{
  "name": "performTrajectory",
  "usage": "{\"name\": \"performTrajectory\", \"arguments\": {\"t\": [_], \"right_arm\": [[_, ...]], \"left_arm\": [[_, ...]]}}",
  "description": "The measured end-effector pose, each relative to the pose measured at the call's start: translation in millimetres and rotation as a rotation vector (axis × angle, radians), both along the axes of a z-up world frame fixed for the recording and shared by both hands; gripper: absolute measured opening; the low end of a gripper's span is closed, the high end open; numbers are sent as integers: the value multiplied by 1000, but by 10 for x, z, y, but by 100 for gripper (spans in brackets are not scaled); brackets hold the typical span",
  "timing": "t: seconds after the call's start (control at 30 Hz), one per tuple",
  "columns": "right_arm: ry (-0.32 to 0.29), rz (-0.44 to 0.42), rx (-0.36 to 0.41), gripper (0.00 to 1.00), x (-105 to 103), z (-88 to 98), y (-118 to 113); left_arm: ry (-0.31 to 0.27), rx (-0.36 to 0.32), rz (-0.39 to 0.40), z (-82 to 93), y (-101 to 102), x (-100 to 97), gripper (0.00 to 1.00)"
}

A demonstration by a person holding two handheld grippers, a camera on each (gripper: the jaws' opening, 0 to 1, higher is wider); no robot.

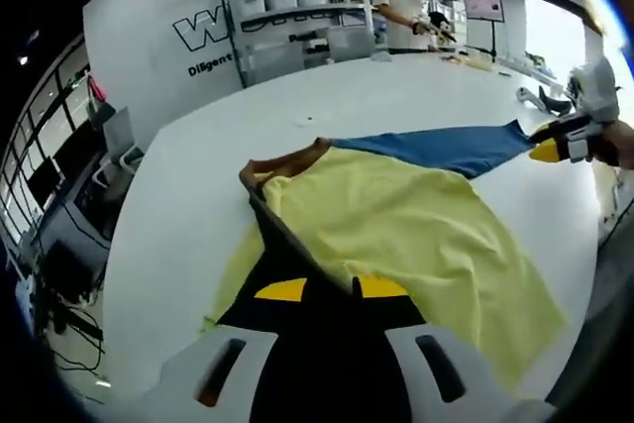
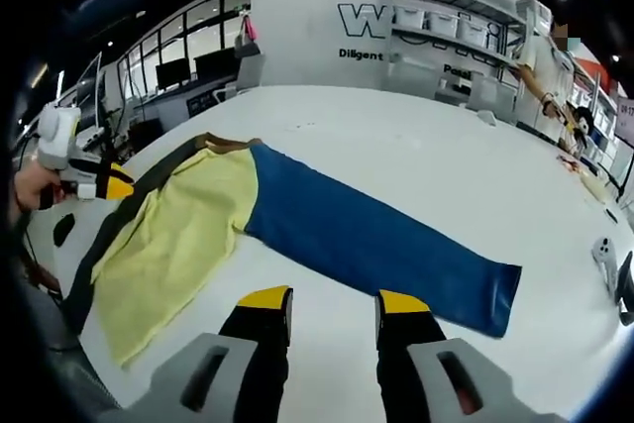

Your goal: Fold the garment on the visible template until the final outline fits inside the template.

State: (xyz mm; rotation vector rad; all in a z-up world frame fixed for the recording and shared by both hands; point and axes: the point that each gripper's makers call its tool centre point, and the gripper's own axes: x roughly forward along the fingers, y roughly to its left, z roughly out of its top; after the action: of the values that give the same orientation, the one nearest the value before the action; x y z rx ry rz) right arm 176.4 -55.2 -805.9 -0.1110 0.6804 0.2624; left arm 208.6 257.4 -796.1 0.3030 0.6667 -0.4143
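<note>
Left gripper (image 1: 332,289) clamping garment (image 1: 416,215) edge (template hidden), right gripper (image 2: 334,301) agape

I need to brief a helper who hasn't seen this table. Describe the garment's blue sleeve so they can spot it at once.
On the big white table lies a pale yellow long-sleeved garment with a brown collar. From its shoulder one long blue fabric sleeve stretches flat across the bare tabletop, ending in a squared cuff in front of the right gripper. It is the only blue piece; the body beside it is yellow.
</note>
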Motion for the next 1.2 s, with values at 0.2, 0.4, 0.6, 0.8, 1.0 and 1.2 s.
{"name": "performTrajectory", "arguments": {"t": [0.2,0.4,0.6,0.8,1.0,1.2], "right_arm": [[3,52,4,28,-95,-1,205],[33,146,34,29,-261,-50,544],[55,246,28,28,-463,-108,859],[119,360,88,28,-716,-159,1196],[159,428,78,27,-881,-210,1361],[178,549,73,26,-1075,-225,1574]], "left_arm": [[27,-18,22,-56,-34,-242,19],[29,-63,45,-68,-71,-346,19],[34,-30,43,-90,-85,-444,19],[59,-25,45,-138,-112,-560,19],[82,-49,62,-167,-133,-645,19],[86,-38,60,-183,-156,-694,19]]}}
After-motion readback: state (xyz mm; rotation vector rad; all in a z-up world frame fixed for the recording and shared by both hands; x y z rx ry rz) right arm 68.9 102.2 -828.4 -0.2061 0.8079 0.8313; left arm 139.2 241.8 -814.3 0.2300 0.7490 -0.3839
